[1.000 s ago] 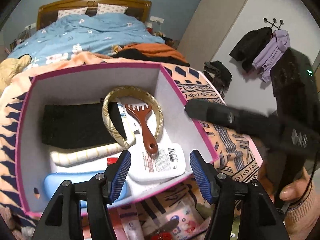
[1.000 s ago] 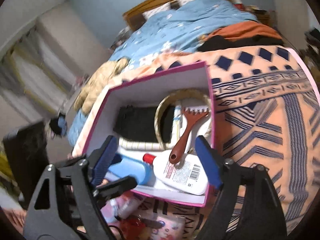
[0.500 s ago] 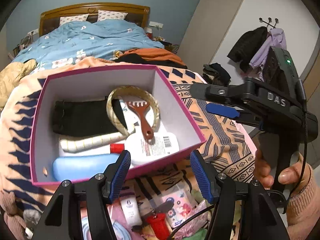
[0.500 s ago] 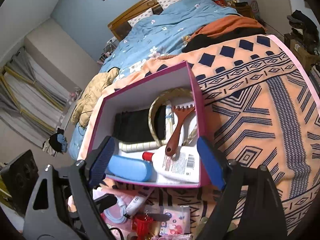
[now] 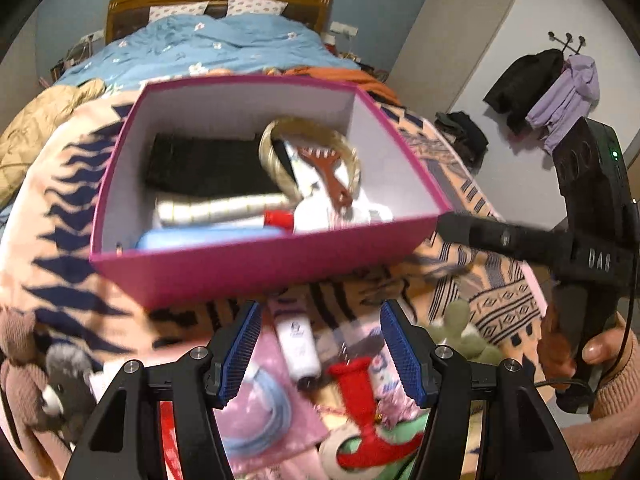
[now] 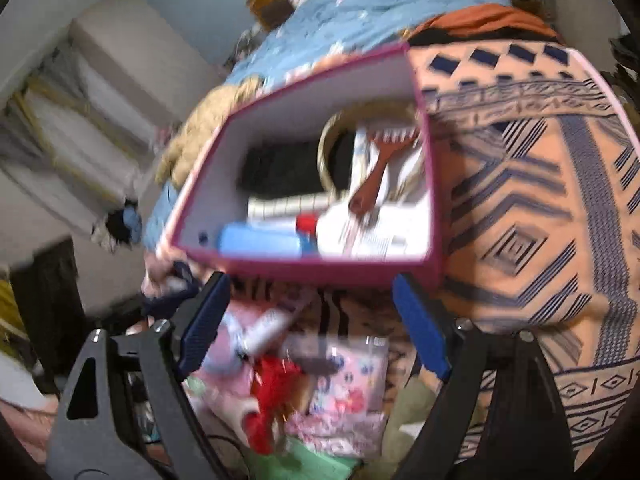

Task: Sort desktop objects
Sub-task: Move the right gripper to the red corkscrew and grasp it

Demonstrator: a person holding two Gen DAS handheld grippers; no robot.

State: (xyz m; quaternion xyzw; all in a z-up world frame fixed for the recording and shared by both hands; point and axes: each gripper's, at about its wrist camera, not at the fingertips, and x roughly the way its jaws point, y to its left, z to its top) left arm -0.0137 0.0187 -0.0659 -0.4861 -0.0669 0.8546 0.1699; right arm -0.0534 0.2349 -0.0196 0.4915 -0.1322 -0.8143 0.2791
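Both grippers over loose clutter on the blanket [image 5: 500, 304], jaws apart, nothing between them.

Left to right at the blanket's near edge: plush toys [image 5: 44, 380], left gripper [image 5: 320, 350] above a white tube [image 5: 298, 344] and a red piece [image 5: 360, 408], green plush [image 5: 464, 332]. The pink box [image 5: 256, 268], just behind the clutter, holds a blue case [image 5: 208, 237], red-capped white bottle [image 5: 340, 212], black cloth [image 5: 204, 168], gold hoop [image 5: 312, 132] and brown comb [image 5: 330, 176]. Right gripper [image 6: 312, 328] hangs over the same heap, blurred.
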